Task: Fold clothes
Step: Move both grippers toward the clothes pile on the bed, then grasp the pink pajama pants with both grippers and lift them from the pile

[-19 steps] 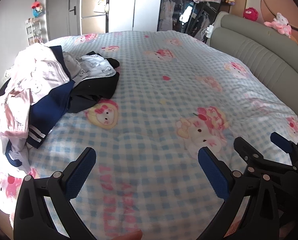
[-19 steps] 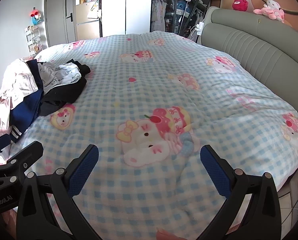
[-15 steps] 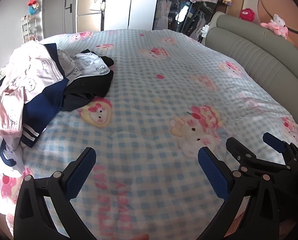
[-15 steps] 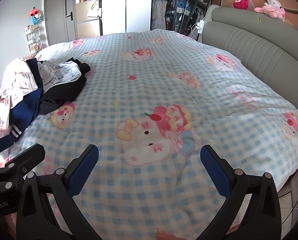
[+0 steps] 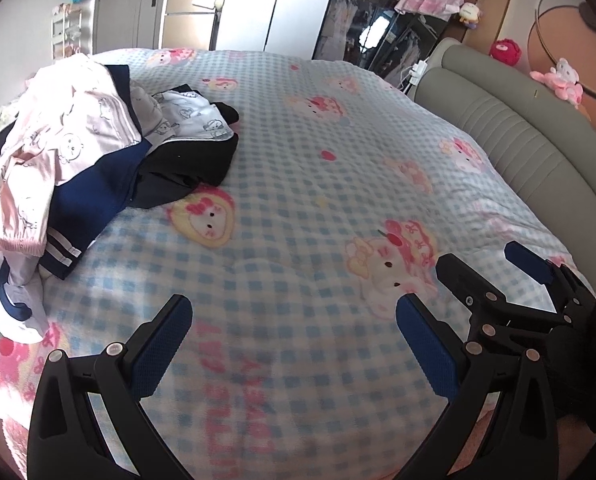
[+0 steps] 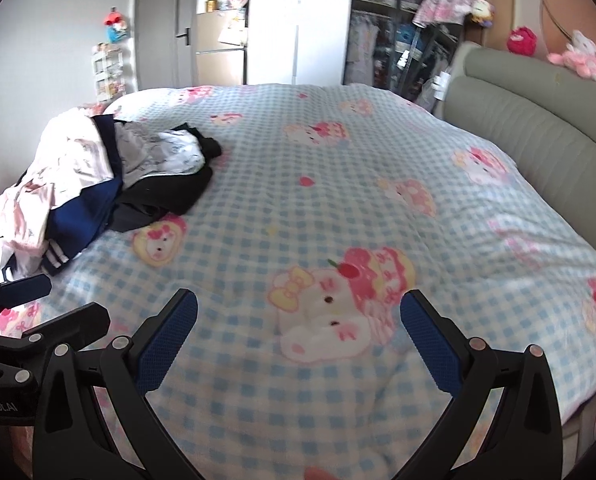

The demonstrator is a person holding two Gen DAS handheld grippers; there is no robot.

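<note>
A bed (image 5: 337, 168) under a blue checked cartoon-cat duvet fills both views, its grey padded headboard (image 5: 509, 136) along the right edge. The clothes pile (image 5: 98, 152) sits at the bed's left edge: a pink printed garment (image 5: 58, 136) on top, a navy piece with white stripes (image 5: 86, 208) beneath it, a black garment (image 5: 186, 164) towards the middle. Nothing is folded yet. The left claw (image 5: 294, 344) and right claw (image 6: 298, 336) hover over the near edge, both spread wide and empty, well apart from the pile. The garments overlap, so a grab at the pink one may likely drag the navy piece along or pull the heap off the edge.
</note>
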